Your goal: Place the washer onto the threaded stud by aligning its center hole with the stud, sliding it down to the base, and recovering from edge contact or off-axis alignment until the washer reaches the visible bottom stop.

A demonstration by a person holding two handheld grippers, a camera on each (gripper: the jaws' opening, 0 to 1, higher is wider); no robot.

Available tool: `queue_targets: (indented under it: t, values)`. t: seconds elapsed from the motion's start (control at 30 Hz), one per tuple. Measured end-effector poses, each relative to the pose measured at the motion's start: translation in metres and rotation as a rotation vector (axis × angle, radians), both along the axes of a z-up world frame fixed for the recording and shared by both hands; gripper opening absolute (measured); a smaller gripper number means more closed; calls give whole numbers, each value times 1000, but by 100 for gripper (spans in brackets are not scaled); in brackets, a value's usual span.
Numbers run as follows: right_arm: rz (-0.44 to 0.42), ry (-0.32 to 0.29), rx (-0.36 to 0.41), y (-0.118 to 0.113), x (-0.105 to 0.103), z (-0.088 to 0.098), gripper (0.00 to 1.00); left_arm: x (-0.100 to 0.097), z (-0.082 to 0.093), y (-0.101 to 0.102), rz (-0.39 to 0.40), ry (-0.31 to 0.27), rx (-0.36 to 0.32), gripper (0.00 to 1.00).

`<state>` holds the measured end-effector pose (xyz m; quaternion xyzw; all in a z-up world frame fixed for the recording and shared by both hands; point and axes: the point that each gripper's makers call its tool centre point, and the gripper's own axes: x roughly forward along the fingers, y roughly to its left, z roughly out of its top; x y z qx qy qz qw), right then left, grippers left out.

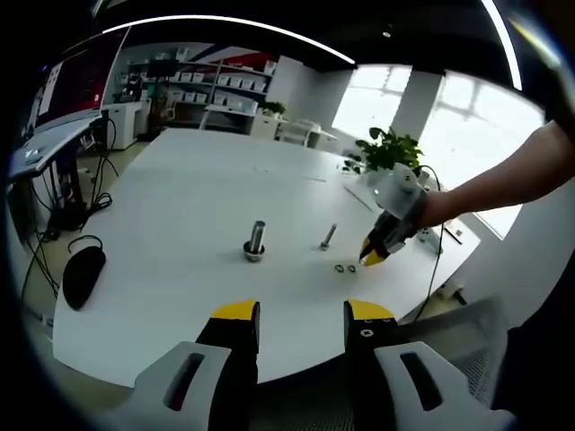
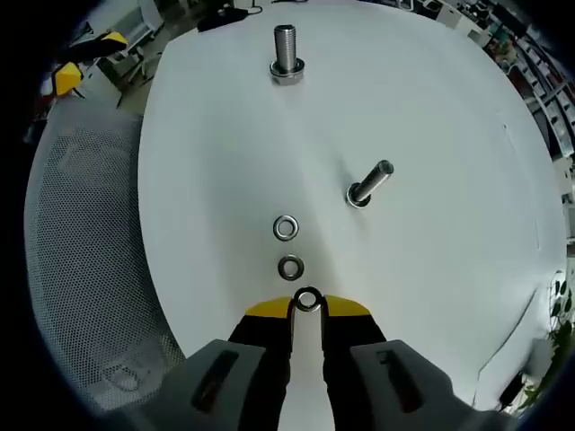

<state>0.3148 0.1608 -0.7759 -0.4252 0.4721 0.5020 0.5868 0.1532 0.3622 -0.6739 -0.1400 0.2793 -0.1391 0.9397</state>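
Note:
An upright threaded stud (image 1: 256, 241) (image 2: 286, 52) stands on the white table (image 1: 180, 206) with a nut-like base. A second bolt (image 1: 329, 236) (image 2: 370, 184) leans near it. Two loose washers (image 2: 286, 228) (image 2: 290, 267) lie on the table in front of my right gripper (image 2: 307, 310) (image 1: 374, 253). That gripper is shut on a third washer (image 2: 307, 300), held low over the table by its edge between the yellow tips. My left gripper (image 1: 302, 314) hangs open at the table's near edge, nothing between its fingers (image 1: 235, 311), well short of the stud.
A black mouse (image 1: 83, 274) lies at the table's left edge, with cables (image 1: 54, 215) behind it. A grey mesh chair (image 2: 90, 269) sits beside the table. A person's arm (image 1: 503, 180) holds the right gripper. A potted plant (image 1: 388, 148) stands beyond the table.

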Motion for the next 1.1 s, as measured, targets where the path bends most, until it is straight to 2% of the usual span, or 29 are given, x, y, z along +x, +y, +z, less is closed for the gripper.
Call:
queue_targets:
  t: [0.23,0.47,0.97,1.1]
  values:
    - [-12,-19,50,16,17,19,13,4,3,2,-4,-5,3,35]
    - [11,-27,55,26,19,23,13,4,3,2,-2,-6,-2,35]
    - [59,-62,93,56,33,45,13,3,4,5,6,-11,-12,36]
    - [73,-70,92,60,36,45,13,2,3,4,3,-9,-13,36]
